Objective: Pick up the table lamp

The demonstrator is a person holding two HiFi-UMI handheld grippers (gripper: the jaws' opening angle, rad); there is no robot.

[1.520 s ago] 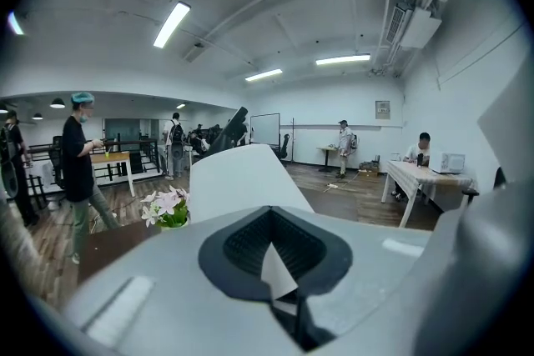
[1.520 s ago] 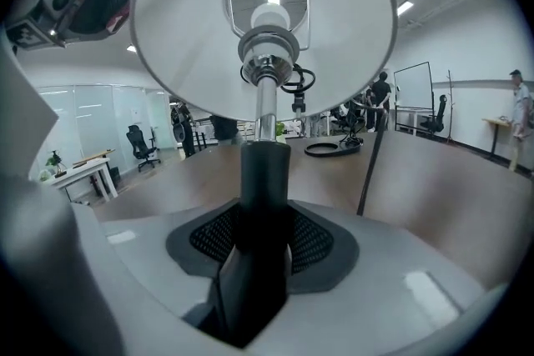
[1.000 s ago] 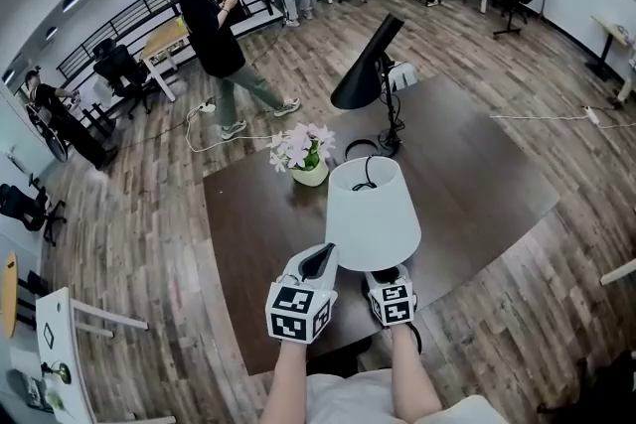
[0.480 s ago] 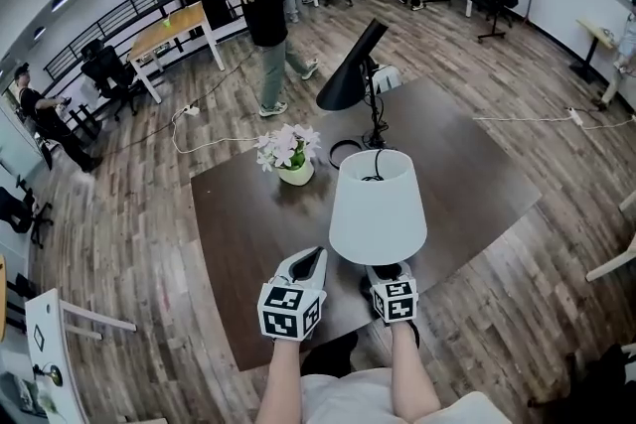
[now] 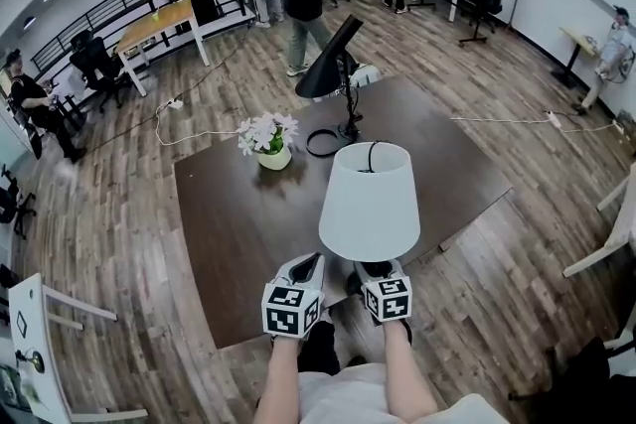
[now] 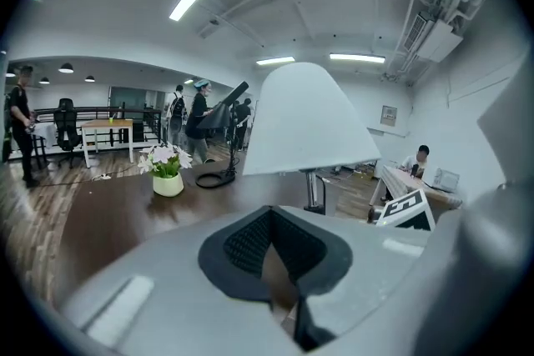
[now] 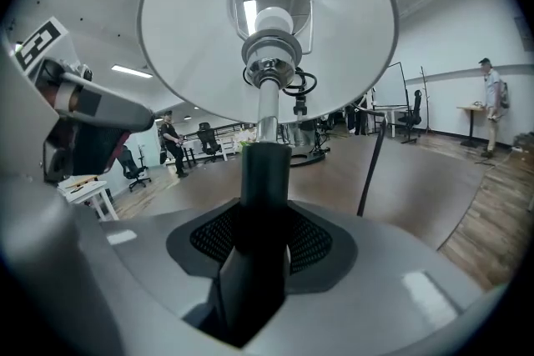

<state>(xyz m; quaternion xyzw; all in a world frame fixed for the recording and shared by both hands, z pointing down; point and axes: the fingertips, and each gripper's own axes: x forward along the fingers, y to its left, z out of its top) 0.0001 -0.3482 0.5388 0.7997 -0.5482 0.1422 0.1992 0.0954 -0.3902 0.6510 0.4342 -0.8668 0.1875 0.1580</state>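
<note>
White shade (image 5: 370, 199): head view, the table lamp's top hangs over the near edge of the dark table (image 5: 229, 213). The base is hidden under it, so I can't tell whether it's off the top.
right gripper (image 5: 376, 273): tucked under the shade, at the lamp's post.
left gripper (image 5: 316, 263): just beside it, left of the lamp, not touching it.
clutter: black desk lamp (image 5: 333, 65) and flower pot (image 5: 268, 142) sit further back on the table, well apart from the table lamp.
left gripper view: fingertips meet in a point with nothing between them. The shade is up and to the right.
right gripper view: pads clamped on the dark stem (image 7: 265, 171), low down. The bulb (image 7: 271, 21) is straight above and the stem looks upright.
cord: the thin black line (image 7: 371, 171) right of the stem is likely the lamp's cord, running down toward the table.
step: the lift, by my read.
how: the grip is low and the load is top-heavy, so raise it straight and slow with the stem vertical. Don't ease the clamp. Watch the cord for a snag near the desk lamp. The left gripper is free to steady the stem higher up if the shade sways.
</note>
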